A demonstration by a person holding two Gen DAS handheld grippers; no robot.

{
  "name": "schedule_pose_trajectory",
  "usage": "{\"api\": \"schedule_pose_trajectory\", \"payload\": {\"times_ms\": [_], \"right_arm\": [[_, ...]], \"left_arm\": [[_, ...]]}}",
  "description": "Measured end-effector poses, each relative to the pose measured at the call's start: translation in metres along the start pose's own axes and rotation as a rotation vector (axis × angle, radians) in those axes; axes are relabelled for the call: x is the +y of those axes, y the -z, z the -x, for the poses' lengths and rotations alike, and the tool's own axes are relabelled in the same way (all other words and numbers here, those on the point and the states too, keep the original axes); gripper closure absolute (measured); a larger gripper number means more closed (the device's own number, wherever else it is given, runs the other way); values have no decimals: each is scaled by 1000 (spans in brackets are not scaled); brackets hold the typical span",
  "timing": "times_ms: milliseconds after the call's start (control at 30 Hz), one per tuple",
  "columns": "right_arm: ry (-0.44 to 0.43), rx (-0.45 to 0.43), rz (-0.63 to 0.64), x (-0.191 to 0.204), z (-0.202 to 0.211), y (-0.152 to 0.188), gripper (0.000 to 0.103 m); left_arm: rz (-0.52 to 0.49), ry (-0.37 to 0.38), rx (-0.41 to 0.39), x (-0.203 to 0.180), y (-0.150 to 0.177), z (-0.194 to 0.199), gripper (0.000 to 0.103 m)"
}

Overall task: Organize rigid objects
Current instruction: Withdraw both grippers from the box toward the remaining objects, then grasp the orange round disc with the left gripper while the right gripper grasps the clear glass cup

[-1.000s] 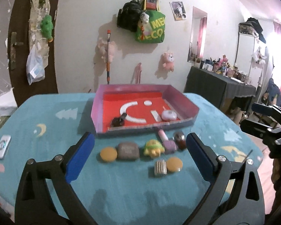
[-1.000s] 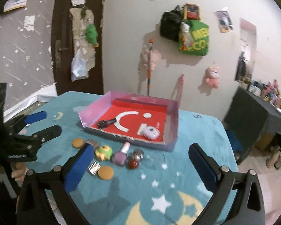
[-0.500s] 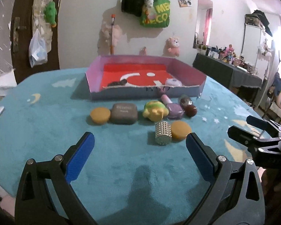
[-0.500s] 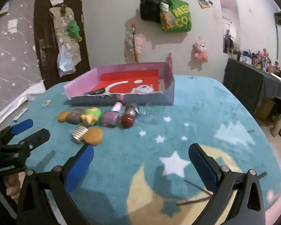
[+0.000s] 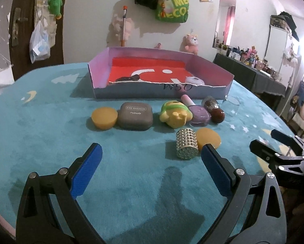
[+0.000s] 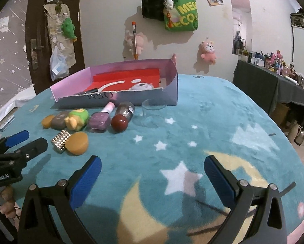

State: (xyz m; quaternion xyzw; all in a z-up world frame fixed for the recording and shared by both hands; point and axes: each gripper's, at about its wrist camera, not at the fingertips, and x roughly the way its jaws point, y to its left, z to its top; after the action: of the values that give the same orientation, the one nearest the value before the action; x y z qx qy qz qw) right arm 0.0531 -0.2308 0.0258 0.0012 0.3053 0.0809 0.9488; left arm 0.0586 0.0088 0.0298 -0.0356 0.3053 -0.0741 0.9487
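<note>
A purple box with a red floor (image 5: 103,77) (image 6: 170,93) stands on the teal cloth, holding a dark stick (image 5: 127,78) and a white round case (image 5: 194,80). In front of it lie an orange puck (image 5: 104,118), a grey eye-shadow case (image 5: 136,116), a yellow-green toy (image 5: 175,114), a purple nail polish bottle (image 5: 198,114) (image 6: 100,120), a bottle with a dark red cap (image 5: 214,109) (image 6: 121,120), a silver studded cylinder (image 5: 187,146) (image 6: 60,140) and a second orange puck (image 5: 209,140) (image 6: 77,143). My left gripper (image 5: 151,158) is open and empty, low before the cylinder. My right gripper (image 6: 152,168) is open and empty, right of the objects.
A clear glass disc (image 6: 153,106) lies by the box's right corner. A white flat device (image 6: 7,123) lies at the table's left edge. The right gripper shows in the left wrist view (image 5: 282,148). A dark dresser with bottles (image 6: 278,81) stands on the right.
Both grippers have dropped lower and come closer to the table and the row of objects. Both stayed open. No object has moved.
</note>
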Motion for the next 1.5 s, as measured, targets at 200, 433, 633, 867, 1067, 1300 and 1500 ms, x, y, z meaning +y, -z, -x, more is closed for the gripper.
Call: {"api": "schedule_pose_trajectory", "payload": {"times_ms": [200, 433, 633, 867, 1067, 1300, 1500], "right_arm": [[-7, -1, -7, -1, -4, 0, 0], [-3, 15, 9, 2, -8, 0, 0], [-17, 28, -13, -2, -8, 0, 0], [-43, 45, -63, -10, -5, -8, 0], [-38, 17, -74, -16, 0, -28, 0], [-19, 59, -52, -15, -12, -44, 0], [8, 125, -24, -13, -29, -52, 0]], "left_arm": [[21, 22, 12, 4, 0, -2, 4], [26, 26, 15, 5, -1, -2, 4], [21, 25, 21, 4, 0, -3, 4], [8, -3, 38, 5, -7, -2, 4], [18, -30, 46, 14, -19, -4, 4], [9, -46, 105, 22, -28, -13, 4], [-8, -52, 183, 33, -30, -24, 4]]}}
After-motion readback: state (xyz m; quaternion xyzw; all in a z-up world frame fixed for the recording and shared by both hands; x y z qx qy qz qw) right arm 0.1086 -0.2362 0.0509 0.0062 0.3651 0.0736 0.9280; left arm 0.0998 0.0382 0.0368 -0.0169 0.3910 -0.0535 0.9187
